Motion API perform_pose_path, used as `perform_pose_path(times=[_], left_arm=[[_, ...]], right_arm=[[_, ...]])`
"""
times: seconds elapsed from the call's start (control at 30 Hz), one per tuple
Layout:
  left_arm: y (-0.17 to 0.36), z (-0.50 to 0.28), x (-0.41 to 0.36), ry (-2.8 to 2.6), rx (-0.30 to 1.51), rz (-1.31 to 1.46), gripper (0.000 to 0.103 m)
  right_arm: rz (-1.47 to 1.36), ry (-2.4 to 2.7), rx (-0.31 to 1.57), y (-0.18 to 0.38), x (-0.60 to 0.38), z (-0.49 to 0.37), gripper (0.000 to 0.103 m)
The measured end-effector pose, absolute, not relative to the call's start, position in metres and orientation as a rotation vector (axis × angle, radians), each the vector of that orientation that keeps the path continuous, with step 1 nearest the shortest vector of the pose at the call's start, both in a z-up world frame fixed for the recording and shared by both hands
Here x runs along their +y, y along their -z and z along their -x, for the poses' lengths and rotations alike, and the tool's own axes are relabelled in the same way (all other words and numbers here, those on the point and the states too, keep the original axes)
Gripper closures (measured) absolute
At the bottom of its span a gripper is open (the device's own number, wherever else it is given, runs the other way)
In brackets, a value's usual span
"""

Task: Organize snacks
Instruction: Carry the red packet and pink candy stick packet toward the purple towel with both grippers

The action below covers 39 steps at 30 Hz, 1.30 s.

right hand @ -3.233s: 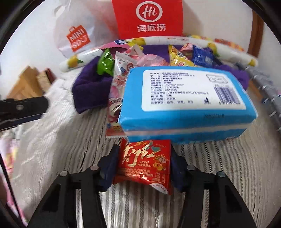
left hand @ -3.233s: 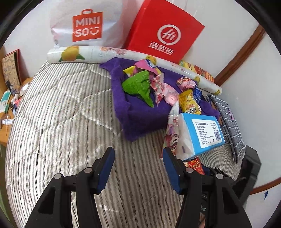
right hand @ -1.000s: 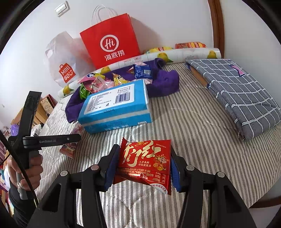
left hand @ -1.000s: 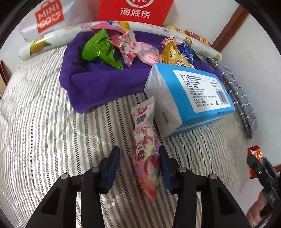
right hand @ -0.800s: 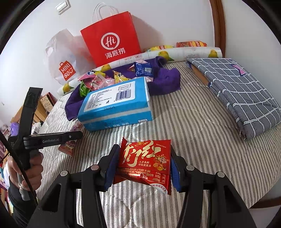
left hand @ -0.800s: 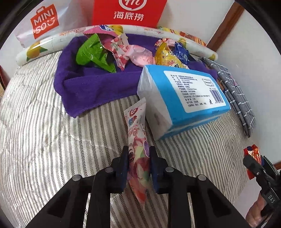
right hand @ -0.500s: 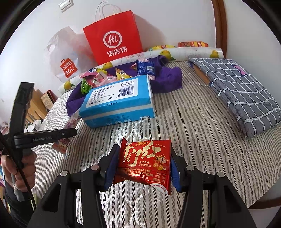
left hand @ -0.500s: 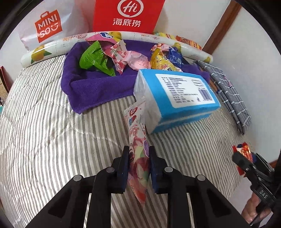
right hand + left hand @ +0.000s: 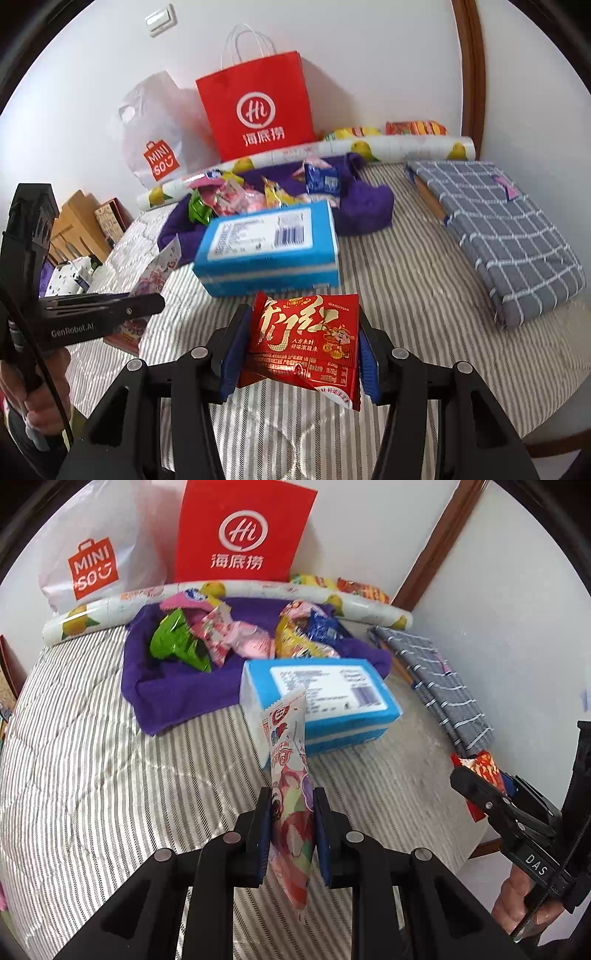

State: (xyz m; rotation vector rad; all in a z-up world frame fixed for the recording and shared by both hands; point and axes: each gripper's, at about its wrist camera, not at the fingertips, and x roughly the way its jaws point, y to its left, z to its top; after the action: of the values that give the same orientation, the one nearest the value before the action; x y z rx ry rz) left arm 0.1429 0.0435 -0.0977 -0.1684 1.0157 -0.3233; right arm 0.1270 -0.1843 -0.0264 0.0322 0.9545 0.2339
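Observation:
My left gripper [image 9: 291,834] is shut on a long pink candy packet [image 9: 290,782] and holds it upright above the striped bed, in front of the blue tissue pack [image 9: 321,698]. My right gripper [image 9: 299,350] is shut on a red snack packet [image 9: 306,339] and holds it above the bed, near the blue tissue pack [image 9: 269,243]. Several snack packets [image 9: 236,638] lie on a purple towel [image 9: 177,686] at the back. The left gripper with the pink packet [image 9: 159,273] also shows at the left of the right wrist view.
A red paper bag [image 9: 240,535] and a white Miniso bag [image 9: 92,565] stand against the wall behind a fruit-printed roll [image 9: 110,609]. A folded grey checked cloth [image 9: 495,229] lies at the right. The bed's edge is close at the right front.
My left gripper closed on the pink packet and lifted it off the bed. My right gripper kept its hold on the red packet and drew back from the tissue pack.

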Motion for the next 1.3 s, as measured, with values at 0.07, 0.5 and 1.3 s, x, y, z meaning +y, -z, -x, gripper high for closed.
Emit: perform_pose_path(times=[0.07, 0.5, 1.3], left_arm=[[0.091, -0.144, 0.042, 0.329, 1.005, 0.168, 0.083], [0.053, -0.178, 0.045, 0.339, 0.944, 0.17, 0.083], [0.031, -0.27, 0.057, 0.305, 0.908, 0.171, 0.083]], right_arm=[[-0.03, -0.237, 0.942, 0.02, -0.183, -0.129, 0.051], [-0.001, -0.254, 0.875, -0.018, -0.168, -0.176, 0.051], [0.017, -0.289, 0.841, -0.02, -0.146, -0.281, 0.051]])
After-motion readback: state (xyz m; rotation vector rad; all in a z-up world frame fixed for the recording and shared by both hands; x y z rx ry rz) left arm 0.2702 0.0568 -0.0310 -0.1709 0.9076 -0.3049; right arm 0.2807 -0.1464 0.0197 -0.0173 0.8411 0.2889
